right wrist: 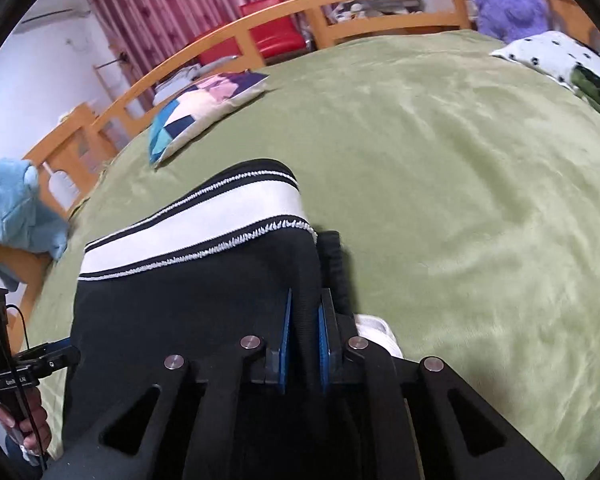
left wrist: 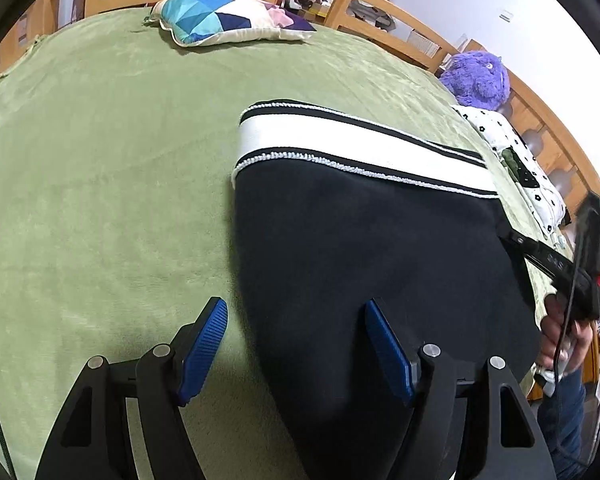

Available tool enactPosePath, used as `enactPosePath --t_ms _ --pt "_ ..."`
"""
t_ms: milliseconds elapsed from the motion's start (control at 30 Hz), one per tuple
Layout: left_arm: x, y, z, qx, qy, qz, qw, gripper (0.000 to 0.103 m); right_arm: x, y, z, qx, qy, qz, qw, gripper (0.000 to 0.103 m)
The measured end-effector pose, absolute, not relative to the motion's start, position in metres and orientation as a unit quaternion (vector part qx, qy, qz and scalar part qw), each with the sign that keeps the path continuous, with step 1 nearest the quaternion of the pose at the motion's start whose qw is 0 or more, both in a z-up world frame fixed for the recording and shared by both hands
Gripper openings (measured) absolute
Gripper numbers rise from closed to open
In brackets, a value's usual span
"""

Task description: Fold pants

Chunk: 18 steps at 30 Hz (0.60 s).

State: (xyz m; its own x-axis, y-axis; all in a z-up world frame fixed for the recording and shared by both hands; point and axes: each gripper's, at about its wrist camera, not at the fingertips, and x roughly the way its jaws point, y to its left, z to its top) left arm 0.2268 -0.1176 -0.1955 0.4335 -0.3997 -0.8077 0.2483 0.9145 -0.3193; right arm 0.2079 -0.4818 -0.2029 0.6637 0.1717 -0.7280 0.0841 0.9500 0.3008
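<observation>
The right tongs (right wrist: pixel 303 320) are clamped on a fold of dark cloth at the right side edge of the pants (right wrist: pixel 188 304); the blue pads pinch only a narrow ridge of fabric. That thin bite looks like the weak spot: a pull across the bed could slip the cloth out, or lift just the top layer and leave the under layer behind, spoiling the fold.

The left tongs (left wrist: pixel 296 344) stand wide apart and grip nothing. One finger hangs over the green blanket (left wrist: pixel 100 184), the other over the black cloth, straddling the left edge of the pants. If they close here, they could catch blanket along with the garment and drag both.

The pants lie flat on the bed, their black-and-white striped band (left wrist: pixel 340 140) on the far side. With one side held and the other free, any lift would likely skew that band.

Farther off, the patterned pillow (left wrist: pixel 224 16) and purple plush toy (left wrist: pixel 476 78) sit well apart, no hazard.
</observation>
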Motion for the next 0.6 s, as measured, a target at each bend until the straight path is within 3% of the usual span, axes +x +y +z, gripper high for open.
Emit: enactPosePath --t_ms 167,400,533,600 --pt "0.230 -0.119 -0.200 -0.080 0.497 -0.192 0.842 0.073 0.189 -0.485 -0.188 0.129 0.409 -0.003 0.903 0.051" --pt "0.235 -0.119 -0.218 -0.114 0.503 -0.199 0.833 0.077 0.190 -0.502 -0.214 0.198 0.451 0.046 0.869 0.059" --pt "0.243 -0.117 -0.227 -0.150 0.514 -0.210 0.818 0.079 0.206 -0.500 -0.239 0.244 0.472 0.083 0.843 0.071" --pt "0.246 -0.116 -0.229 -0.163 0.519 -0.214 0.811 0.078 0.212 -0.502 -0.246 0.267 0.478 0.095 0.831 0.072"
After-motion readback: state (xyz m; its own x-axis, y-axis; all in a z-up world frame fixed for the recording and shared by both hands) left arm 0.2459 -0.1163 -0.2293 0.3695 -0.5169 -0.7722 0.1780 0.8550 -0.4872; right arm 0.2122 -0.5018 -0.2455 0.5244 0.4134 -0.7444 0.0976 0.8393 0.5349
